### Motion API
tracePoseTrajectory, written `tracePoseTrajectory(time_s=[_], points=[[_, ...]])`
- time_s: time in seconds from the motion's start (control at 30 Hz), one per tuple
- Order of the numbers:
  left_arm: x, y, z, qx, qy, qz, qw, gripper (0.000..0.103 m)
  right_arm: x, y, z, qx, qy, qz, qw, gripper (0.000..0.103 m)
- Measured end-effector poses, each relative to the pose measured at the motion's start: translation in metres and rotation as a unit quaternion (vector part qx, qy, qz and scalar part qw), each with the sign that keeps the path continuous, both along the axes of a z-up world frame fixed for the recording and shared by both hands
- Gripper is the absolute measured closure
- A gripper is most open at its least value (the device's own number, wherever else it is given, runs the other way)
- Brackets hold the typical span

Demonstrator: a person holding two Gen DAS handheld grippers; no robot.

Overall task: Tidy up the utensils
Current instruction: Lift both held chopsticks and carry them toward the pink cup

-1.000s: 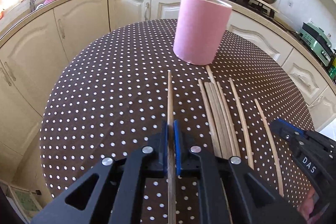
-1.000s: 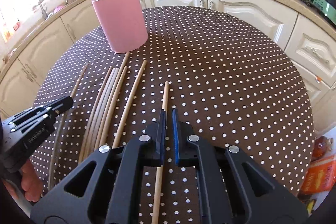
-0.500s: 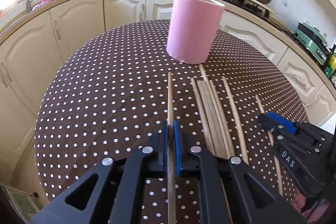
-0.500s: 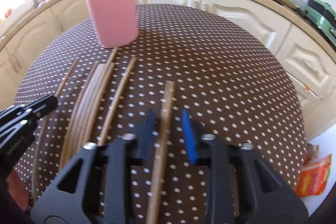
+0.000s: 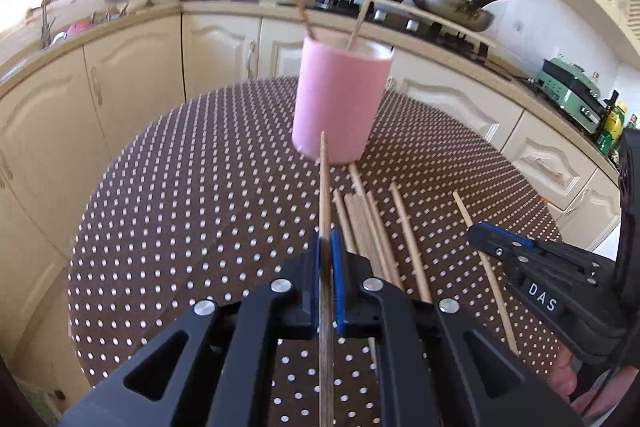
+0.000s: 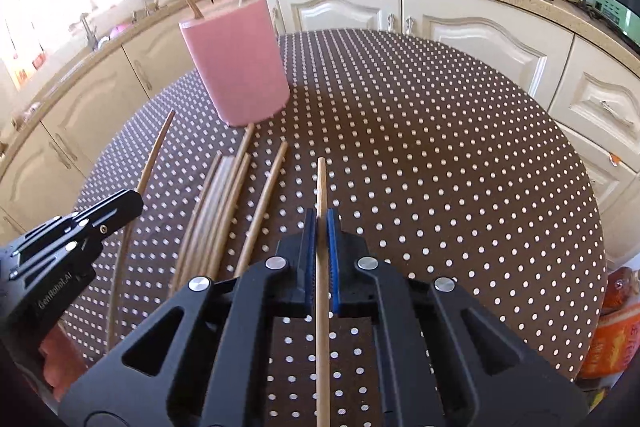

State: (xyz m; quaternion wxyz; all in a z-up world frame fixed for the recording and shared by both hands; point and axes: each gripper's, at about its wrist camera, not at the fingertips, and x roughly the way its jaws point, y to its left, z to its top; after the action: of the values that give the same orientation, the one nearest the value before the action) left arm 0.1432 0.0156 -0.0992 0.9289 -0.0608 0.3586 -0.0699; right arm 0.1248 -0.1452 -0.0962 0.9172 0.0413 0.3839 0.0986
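Two hand-held grippers are seen: the left hand-held gripper [image 5: 326, 247] at lower centre of the left wrist view and the right hand-held gripper [image 6: 320, 227] at lower centre of the right wrist view. One chopstick [image 5: 324, 187] is clamped in the left and one chopstick [image 6: 321, 187] in the right. One pink cup [image 5: 340, 99] is counted on the polka-dot worktop [image 5: 180, 207], with two sticks [image 5: 366, 1] standing in it. A loose bundle of chopsticks [image 6: 224, 207] lies left of centre; an exact count cannot be told.
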Motion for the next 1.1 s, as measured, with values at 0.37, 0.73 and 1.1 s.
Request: tracePoseTrajectory(time_s=[0.37, 0.73, 1.1], points=[[-0.003, 0.001, 0.034, -0.016, -0.064, 0.003, 0.9978, 0.096, -0.009, -0.010, 0.044, 0.027, -0.065, -0.007, 0.998, 0.097], [-0.011, 0.002, 0.070, -0.011, -0.124, 0.020, 0.9920, 0.096, -0.015, -0.012, 0.080, 0.038, -0.113, -0.009, 0.993, 0.097], [-0.014, 0.000, 0.092, -0.006, -0.160, 0.024, 0.9867, 0.096, -0.023, -0.009, 0.107, 0.043, -0.158, -0.009, 0.987, 0.097]])
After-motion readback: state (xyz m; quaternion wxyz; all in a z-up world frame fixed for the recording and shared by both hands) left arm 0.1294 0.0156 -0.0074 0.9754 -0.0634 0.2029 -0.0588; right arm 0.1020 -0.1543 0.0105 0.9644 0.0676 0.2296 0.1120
